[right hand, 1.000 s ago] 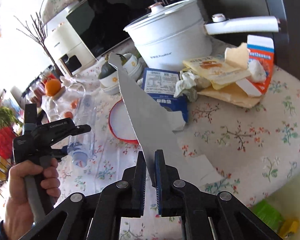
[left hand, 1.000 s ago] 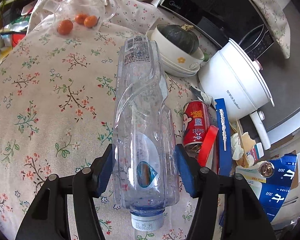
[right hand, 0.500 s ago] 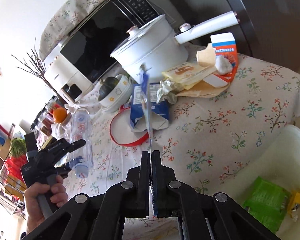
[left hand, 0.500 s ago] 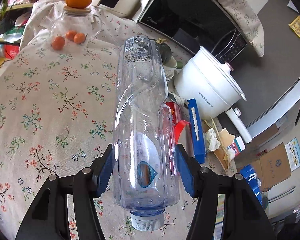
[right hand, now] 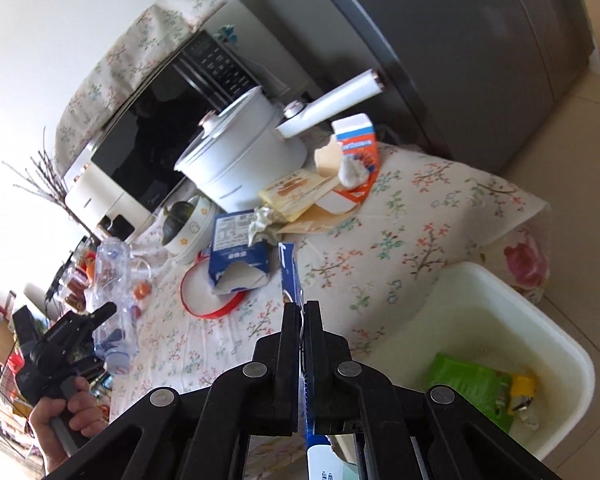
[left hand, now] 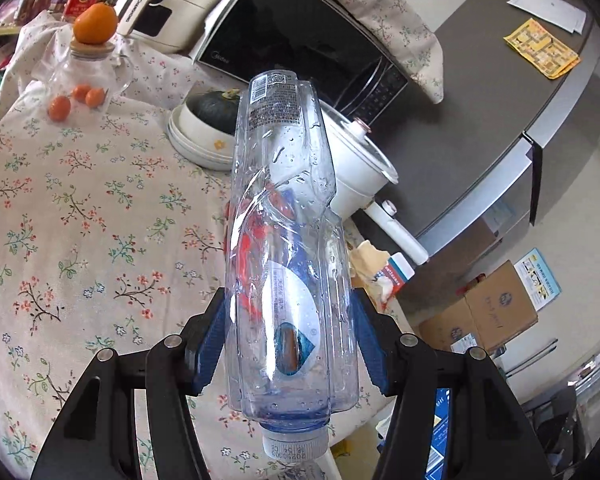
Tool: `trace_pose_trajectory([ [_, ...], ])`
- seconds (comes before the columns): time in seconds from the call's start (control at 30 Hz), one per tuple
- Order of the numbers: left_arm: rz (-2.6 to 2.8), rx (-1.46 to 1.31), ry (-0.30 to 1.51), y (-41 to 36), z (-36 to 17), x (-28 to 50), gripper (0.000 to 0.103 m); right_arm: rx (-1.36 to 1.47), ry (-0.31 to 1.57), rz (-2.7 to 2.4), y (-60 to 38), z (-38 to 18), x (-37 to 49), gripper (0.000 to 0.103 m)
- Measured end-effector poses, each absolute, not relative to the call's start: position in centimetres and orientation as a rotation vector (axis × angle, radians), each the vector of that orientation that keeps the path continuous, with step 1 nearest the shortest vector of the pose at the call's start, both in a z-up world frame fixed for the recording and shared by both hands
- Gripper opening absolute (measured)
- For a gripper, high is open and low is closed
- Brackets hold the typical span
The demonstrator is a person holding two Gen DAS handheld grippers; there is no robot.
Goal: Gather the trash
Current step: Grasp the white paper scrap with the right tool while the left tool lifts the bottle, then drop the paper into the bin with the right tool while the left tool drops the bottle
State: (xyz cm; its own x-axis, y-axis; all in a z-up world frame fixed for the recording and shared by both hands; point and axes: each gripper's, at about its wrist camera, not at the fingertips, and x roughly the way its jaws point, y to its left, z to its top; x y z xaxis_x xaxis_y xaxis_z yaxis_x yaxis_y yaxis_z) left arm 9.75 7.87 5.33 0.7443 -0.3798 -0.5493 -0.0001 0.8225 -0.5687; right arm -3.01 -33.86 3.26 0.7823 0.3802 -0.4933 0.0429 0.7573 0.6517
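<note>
Both grippers lifted higher off the counter. Left gripper clamps crushed water bottle. Right gripper pinches flattened blue carton above white bin.

Surface: cream cloth, red-and-green floral print. Bottle: clear, blue-tinted, white cap. Pot: white. Bin: white, green packet inside. Carton piece: blue. Gripper pads: blue.

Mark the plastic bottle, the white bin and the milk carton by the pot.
plastic bottle [left hand: 284,240], left wrist view, on its clear crumpled body.
white bin [right hand: 556,328], right wrist view, on its far rim.
milk carton [right hand: 358,146], right wrist view, on its printed front face.
</note>
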Motion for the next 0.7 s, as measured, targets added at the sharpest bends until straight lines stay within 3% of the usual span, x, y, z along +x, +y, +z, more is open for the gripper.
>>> trace_pose_trajectory([
  [0.53,-0.542,-0.38,0.832,-6.3,4.0,4.7,0.062,0.689,0.764,-0.007,-37.4,-0.5,-3.6,0.001],
  [0.7,-0.577,-0.316,0.87,-8.8,2.5,4.0,0.062,0.755,0.797,0.006,-37.9,-2.4,-3.1,0.007],
])
